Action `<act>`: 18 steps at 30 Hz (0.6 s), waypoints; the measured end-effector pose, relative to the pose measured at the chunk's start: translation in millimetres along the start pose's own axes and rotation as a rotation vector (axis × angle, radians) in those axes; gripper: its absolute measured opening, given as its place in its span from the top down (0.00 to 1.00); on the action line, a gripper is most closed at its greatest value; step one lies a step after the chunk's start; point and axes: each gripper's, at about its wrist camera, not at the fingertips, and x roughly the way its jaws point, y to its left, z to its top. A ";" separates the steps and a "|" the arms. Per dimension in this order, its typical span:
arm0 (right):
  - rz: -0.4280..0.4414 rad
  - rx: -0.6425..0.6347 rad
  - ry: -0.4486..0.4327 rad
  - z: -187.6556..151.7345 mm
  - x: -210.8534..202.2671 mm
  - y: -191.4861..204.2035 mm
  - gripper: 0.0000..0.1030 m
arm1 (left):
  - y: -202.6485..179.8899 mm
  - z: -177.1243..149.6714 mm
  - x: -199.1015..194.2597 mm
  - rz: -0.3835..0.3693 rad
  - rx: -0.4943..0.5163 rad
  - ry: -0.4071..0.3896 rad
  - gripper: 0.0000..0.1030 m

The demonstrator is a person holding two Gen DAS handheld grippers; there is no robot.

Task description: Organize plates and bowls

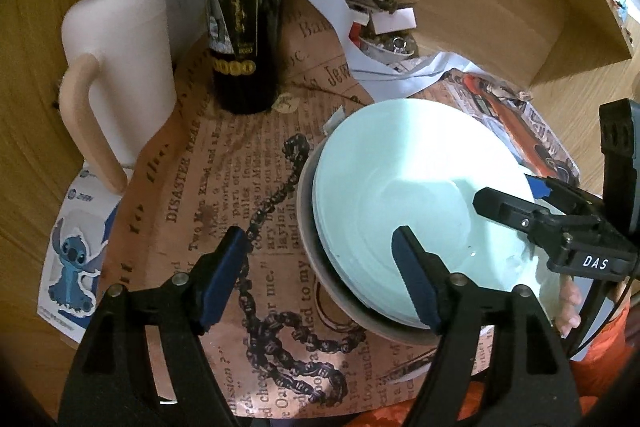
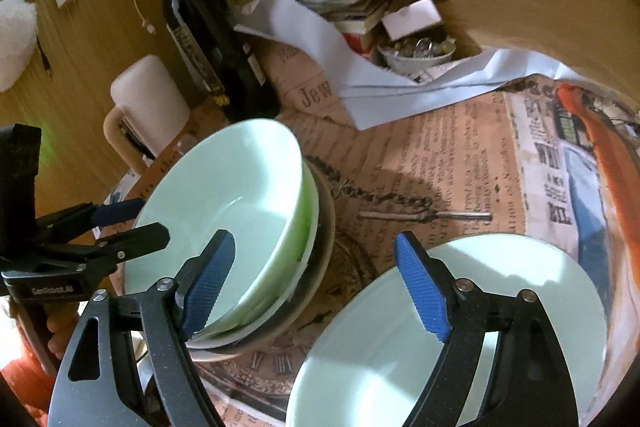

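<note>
Both tongs are held open and empty: a stack of bowls (image 1: 404, 195) is seen just ahead of the left tongs (image 1: 320, 279) and left of the right tongs (image 2: 316, 283), with a plate (image 2: 520, 307) under the right ones.

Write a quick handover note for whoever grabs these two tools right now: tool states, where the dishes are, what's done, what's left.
Left tool: open, holding nothing, at the near rim of the bowl stack.
Right tool: open, holding nothing, between the stack and the plate.
Mint bowl sits tilted, not fully seated, in the nested bowls, with a dark bowl at the bottom.
Mint plate lies alone on the newspaper-print mat.
Done: bowls gathered into one stack.
Left: probably settle the top bowl, then place the plate.
</note>
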 end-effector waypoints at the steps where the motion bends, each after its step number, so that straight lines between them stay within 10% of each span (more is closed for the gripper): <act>1: -0.006 -0.009 -0.005 -1.1 -0.2 2.1 0.25 | 0.3 -0.6 1.3 -0.007 0.000 0.007 0.27; 11: 0.038 -0.015 0.037 3.0 10.7 6.6 0.58 | 3.7 0.6 13.0 -0.050 -0.001 0.053 0.44; 18: 0.093 0.014 0.130 0.3 30.0 7.4 0.60 | -5.3 1.2 17.5 -0.072 0.024 0.078 0.52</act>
